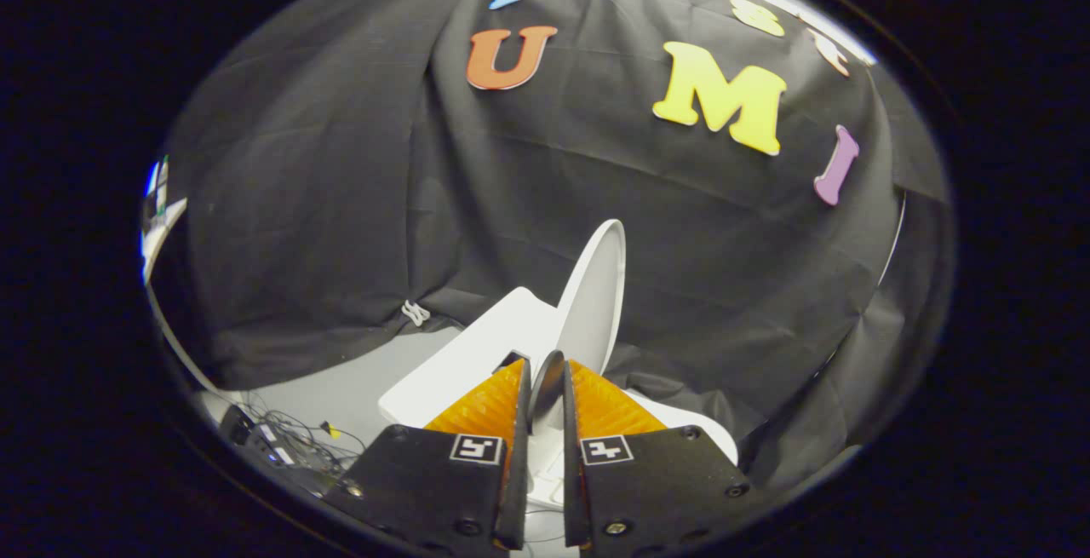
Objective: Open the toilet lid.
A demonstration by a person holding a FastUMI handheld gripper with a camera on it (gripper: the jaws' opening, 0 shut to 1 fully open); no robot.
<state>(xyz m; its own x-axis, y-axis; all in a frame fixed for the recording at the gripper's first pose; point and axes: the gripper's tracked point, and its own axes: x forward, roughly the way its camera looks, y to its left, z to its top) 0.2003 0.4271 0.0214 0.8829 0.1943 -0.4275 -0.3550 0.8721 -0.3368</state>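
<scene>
Gripper view: the white oval plastic toilet lid [593,294] is raised nearly upright, its near edge clamped between the two fingers of the gripper [545,388], the white tank [477,349] just beside it.

Nothing legible appears on any object (the two square markers [475,448] on the tool [545,379] carry patterns, not text).
</scene>
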